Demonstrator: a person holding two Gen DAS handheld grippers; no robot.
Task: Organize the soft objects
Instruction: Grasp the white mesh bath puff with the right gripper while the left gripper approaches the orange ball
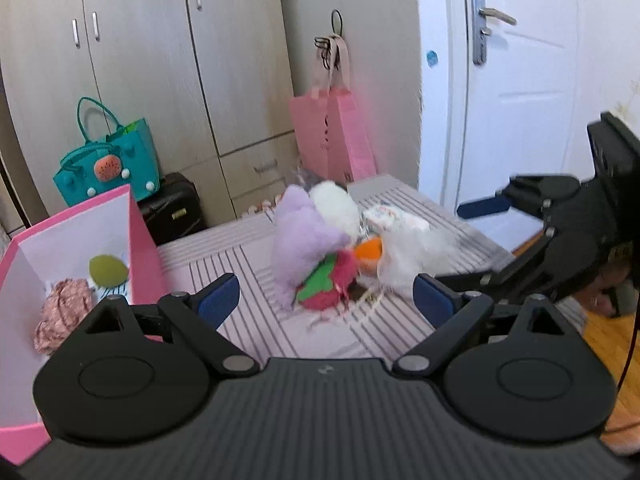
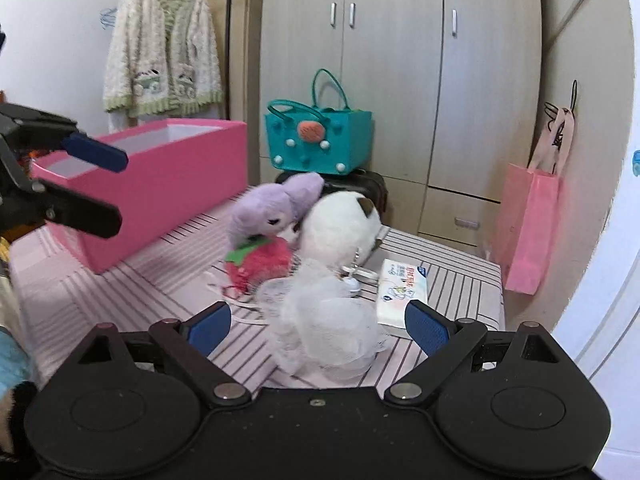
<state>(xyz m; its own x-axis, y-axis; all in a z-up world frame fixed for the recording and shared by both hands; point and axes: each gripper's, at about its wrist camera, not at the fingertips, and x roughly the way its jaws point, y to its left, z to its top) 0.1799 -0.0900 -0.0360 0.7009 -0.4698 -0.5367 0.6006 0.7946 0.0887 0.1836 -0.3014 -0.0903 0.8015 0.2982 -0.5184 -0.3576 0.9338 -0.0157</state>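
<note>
Right gripper (image 2: 318, 326) spread, empty, near white mesh puff (image 2: 328, 328) — light, squashy; pinch bunched middle. Left gripper (image 1: 326, 296) spread too — empty.

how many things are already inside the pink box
2 visible: an olive-green round soft item near the far end of the pink box, and a crumpled pinkish fabric piece nearer the camera. More may be hidden behind the left hand-held gripper.
</note>
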